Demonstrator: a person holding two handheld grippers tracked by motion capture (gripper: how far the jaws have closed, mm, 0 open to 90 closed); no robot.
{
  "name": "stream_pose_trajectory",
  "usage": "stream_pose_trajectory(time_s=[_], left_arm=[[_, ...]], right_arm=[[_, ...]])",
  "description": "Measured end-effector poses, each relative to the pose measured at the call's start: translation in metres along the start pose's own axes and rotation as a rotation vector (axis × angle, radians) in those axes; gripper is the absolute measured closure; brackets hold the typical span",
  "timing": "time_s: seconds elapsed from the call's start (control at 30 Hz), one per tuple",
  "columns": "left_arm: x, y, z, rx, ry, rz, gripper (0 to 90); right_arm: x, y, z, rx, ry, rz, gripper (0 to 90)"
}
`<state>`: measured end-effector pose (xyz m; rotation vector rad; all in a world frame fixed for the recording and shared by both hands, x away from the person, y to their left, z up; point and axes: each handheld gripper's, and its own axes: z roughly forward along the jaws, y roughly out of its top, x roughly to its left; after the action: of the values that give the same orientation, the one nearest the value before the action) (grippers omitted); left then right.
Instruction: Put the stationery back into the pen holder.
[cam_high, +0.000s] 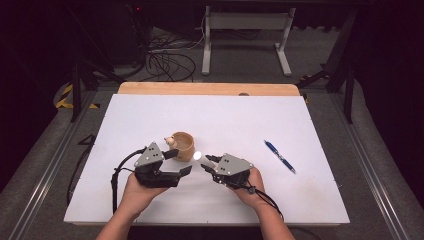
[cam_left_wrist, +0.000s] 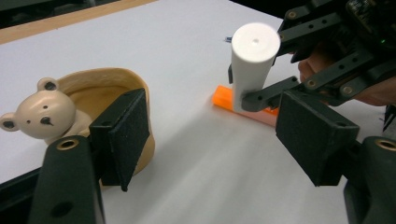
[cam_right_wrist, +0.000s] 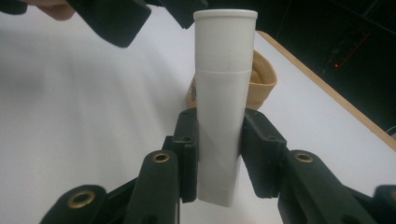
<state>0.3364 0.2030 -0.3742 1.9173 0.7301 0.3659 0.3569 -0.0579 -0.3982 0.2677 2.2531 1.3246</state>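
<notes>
A: Claws first, from the high view. Left claw (cam_high: 181, 161) is spread with nothing in it, just this side of the cup (cam_high: 182, 145). Right claw (cam_high: 206, 162) grips a white tube (cam_high: 197, 155), held between the two claws near the middle of the worktop (cam_high: 150, 205). A pen (cam_high: 280, 156) lies well apart to the right.

B: And the left gripper view?

A: Its jaws stand wide over bare worktop. Nothing sits between the pads (cam_left_wrist: 130, 133). The cup with its bear (cam_left_wrist: 39, 113) is at the left pad, though I can't tell if they touch. Ahead, the tube (cam_left_wrist: 252, 60) stands upright in the other claw, with an orange piece (cam_left_wrist: 223, 97) low behind it (whether that is part of the tube I cannot tell).

B: Right gripper view?

A: The tube (cam_right_wrist: 223, 107) is pinched at its lower half, both pads pressing its sides. A seam shows where the cap meets the body, so the cap looks on. The cup (cam_right_wrist: 262, 82) peeks out behind.

B: So how far along?

A: My guess is early to midway. The tube is lifted and secured, but uncapping it or putting it in the cup is not yet done.
</notes>
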Motion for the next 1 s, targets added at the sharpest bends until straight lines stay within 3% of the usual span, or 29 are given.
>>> stream_pose_trajectory(time_s=[0.3,1.0], left_arm=[[0.003,-0.003,-0.003,-0.004,0.014,0.014,19.9],[0.016,-0.013,-0.015,-0.027,0.034,-0.023,14.7]], right_arm=[[-0.002,0.004,0.001,-0.038,0.002,0.049,68.9],[-0.004,0.025,0.026,-0.102,-0.002,0.145,68.9]])
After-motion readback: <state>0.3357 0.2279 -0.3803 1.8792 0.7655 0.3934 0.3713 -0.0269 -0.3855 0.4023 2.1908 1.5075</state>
